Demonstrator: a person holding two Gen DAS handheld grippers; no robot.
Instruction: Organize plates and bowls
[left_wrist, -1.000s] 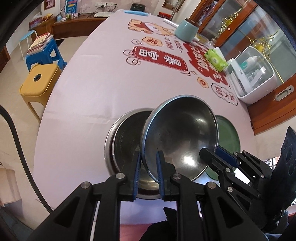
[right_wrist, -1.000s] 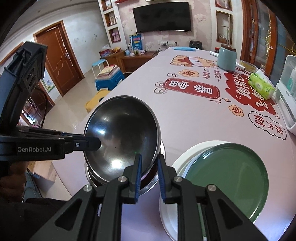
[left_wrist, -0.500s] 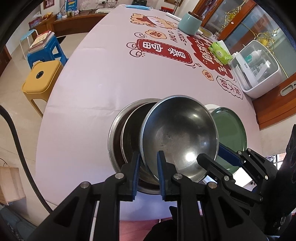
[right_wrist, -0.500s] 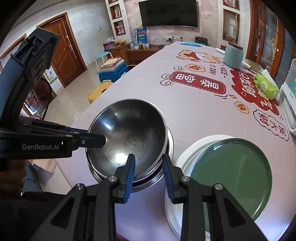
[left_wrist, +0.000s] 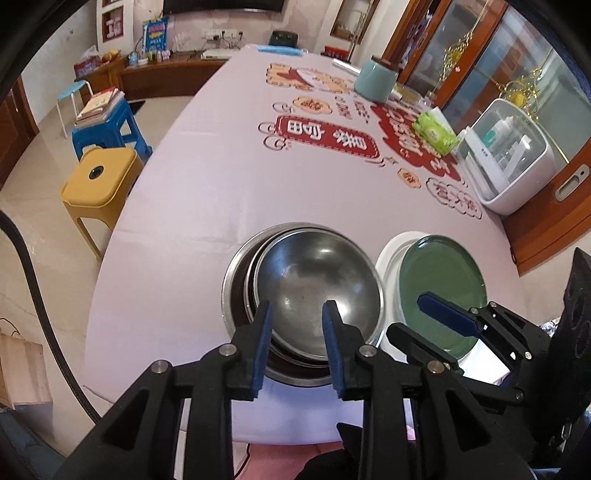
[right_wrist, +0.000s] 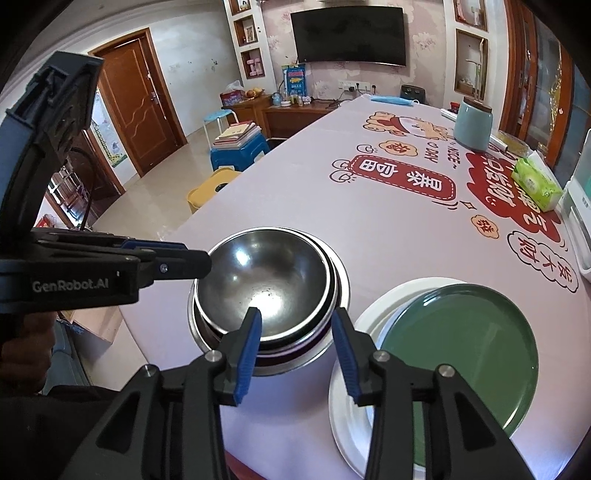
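Note:
A steel bowl (left_wrist: 317, 284) (right_wrist: 262, 277) sits nested on top of a stack of steel bowls (left_wrist: 236, 284) (right_wrist: 341, 280) near the table's front edge. My left gripper (left_wrist: 297, 310) is open, its fingers either side of the near rim of the top bowl. My right gripper (right_wrist: 295, 317) is open and empty, above the right front rim of the stack. A green plate (left_wrist: 439, 291) (right_wrist: 458, 347) lies on a white plate (left_wrist: 389, 258) (right_wrist: 347, 398) just right of the bowls.
The table (left_wrist: 221, 184) has a pink printed cloth. At the far right are a teal canister (left_wrist: 375, 79), a green tissue pack (left_wrist: 434, 131) and a white storage box (left_wrist: 509, 158). Yellow (left_wrist: 98, 181) and blue (left_wrist: 107, 125) stools stand on the floor to the left.
Both grippers held the top bowl tilted above the stack; it has come down flat into the stack. Both grippers have opened and let it go.

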